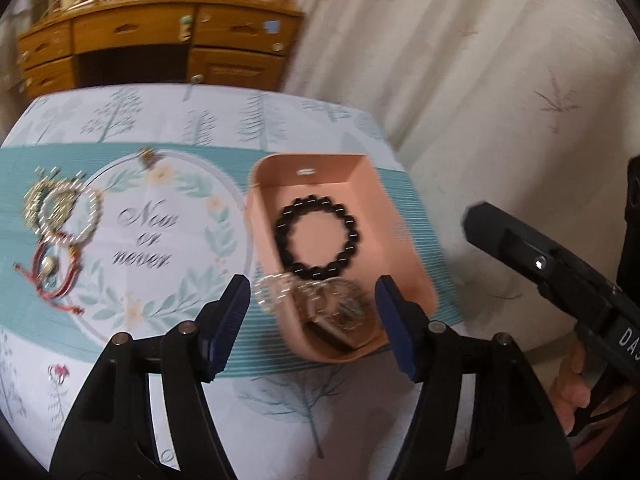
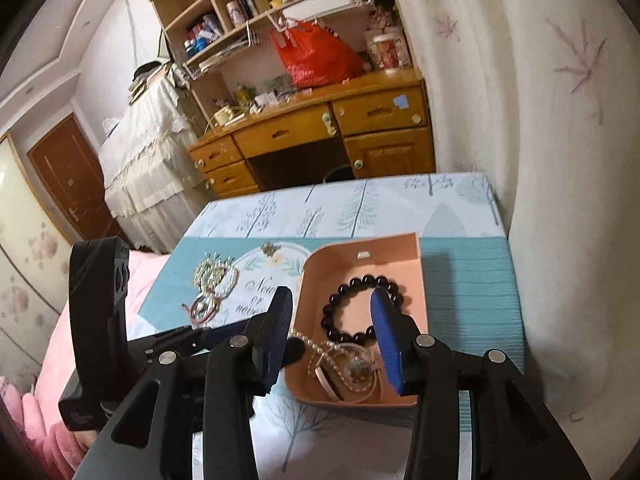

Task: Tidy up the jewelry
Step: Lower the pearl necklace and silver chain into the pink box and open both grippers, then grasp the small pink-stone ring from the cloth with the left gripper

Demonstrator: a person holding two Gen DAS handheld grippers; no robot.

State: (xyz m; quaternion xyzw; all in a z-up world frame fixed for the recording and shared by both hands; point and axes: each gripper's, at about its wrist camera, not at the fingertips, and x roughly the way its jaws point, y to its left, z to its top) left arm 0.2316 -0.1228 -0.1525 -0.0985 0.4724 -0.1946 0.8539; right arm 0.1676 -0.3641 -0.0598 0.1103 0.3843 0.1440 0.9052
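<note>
left gripper (image 1: 310,308): we hold it wide open, empty | right gripper (image 2: 332,332): wide open, empty | black bead bracelet (image 1: 318,236) in pink tray (image 1: 404,216) by table's right edge | loose jewelry (image 1: 60,216) near left edge

1. Left wrist view is looking down over its own fingers at the table (image 1: 280,420), close in, facing the desk (image 1: 160,44) and the curtain on the right.
2. Right wrist view is sitting higher and further back, facing the same desk (image 2: 320,132).
3. Both are sharing the pink tray (image 1: 396,216) (image 2: 422,292) and each is catching the other gripper at its edge.
</note>
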